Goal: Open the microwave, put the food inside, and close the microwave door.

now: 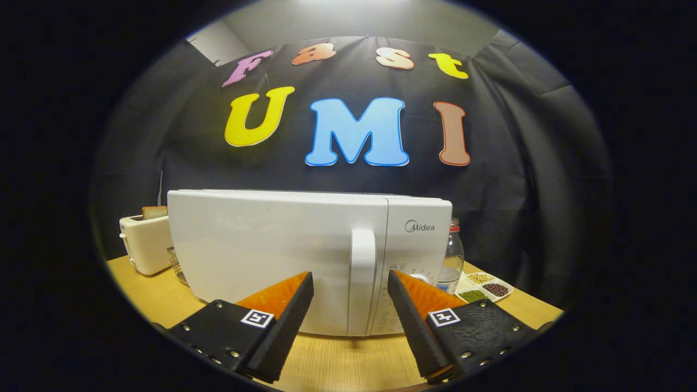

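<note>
A boxy white microwave oven [305, 256] stands shut on a light wooden table [337, 365], just ahead of the hand-held gripper [350, 284]. Its tall white vertical door handle [362, 277] lies in line with the gap between the two fingers, beyond their tips and not touched by either. The gripper's fingers are spread wide and hold nothing.

To the right of the handle runs the microwave's white control panel [416, 256], partly hidden by the right finger. Behind the oven's right side stands a clear glass jar with a red lid [452, 256], and just beside it on the table sits a white divided dish of green, yellow and dark red beans [484, 289]. Off the oven's left side is a cream-coloured toaster [144, 243] with a slice of brown bread [154, 212] sticking up from its slot.
</note>
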`<state>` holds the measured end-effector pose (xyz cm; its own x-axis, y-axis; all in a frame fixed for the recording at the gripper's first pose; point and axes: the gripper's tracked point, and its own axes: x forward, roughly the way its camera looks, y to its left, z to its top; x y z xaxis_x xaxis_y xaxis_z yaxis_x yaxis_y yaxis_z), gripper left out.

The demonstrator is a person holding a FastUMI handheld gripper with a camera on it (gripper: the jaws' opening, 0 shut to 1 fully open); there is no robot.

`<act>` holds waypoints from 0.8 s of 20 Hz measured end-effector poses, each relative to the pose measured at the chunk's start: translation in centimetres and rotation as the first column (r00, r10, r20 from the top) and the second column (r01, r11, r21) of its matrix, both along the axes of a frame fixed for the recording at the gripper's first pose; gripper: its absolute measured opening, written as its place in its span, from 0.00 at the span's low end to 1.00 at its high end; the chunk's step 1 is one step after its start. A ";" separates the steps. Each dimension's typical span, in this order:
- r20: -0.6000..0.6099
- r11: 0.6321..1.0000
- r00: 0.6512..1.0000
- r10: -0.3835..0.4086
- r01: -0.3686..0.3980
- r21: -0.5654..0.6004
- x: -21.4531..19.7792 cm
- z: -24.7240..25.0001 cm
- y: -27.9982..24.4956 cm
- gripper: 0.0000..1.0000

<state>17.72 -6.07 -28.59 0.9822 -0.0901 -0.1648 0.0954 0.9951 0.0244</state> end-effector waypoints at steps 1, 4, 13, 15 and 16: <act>-0.008 1.000 1.000 0.003 -0.003 0.004 0.4 -0.7 -0.1 0.80; -0.011 1.000 1.000 0.002 -0.002 -0.003 1.0 -2.0 -0.4 0.72; -0.011 0.998 1.000 -0.012 0.011 -0.057 1.9 -2.9 -0.8 0.32; -0.034 0.999 0.999 -0.002 0.000 -0.045 2.0 -3.1 -0.8 0.32; -0.047 0.999 0.999 0.002 -0.005 -0.051 2.0 -3.2 -0.8 0.32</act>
<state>19.69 -6.85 -31.83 0.9737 -0.0961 -0.2064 0.0918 0.9953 -0.0305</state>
